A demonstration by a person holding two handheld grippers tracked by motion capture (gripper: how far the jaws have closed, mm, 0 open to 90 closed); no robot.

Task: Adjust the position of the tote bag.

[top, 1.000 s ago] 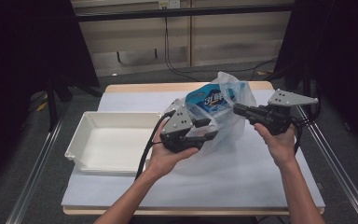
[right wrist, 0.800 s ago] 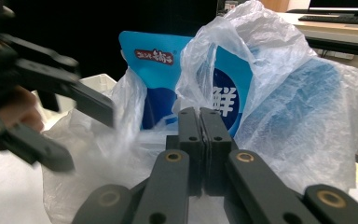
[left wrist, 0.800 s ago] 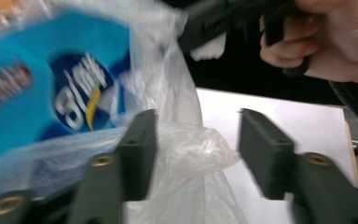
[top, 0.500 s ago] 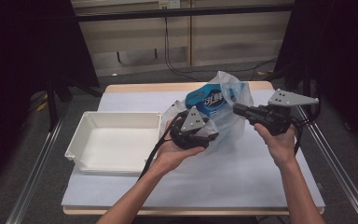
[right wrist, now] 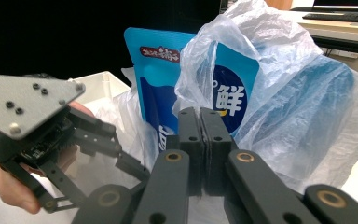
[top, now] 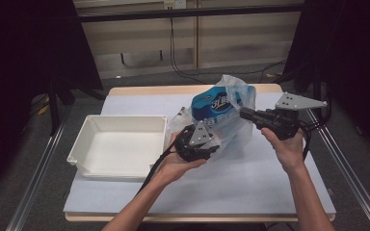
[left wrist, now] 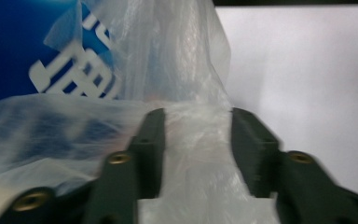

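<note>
Our right gripper [top: 244, 114] had its two black jaws pressed together on a fold of the clear plastic bag [top: 236, 94]; in the right gripper view [right wrist: 200, 122] the film ran down between the closed jaws, just in front of the blue pouch [right wrist: 168, 79]. Our left gripper [left wrist: 196, 122] had its jaws standing apart, with crumpled bag film lying between them; whether the film touched the jaws we could not tell. In the high view that left gripper [top: 211, 147] sat at the bag's near-left edge, cradled in our left hand [top: 176, 163], while our right hand [top: 284, 147] held the other gripper at the bag's right side. The blue pouch stood inside the bag, its top rising through the bag's opening, on the pale table cover [top: 250, 187]. A white tray [top: 84, 139] lay beside the bag, to the left.
</note>
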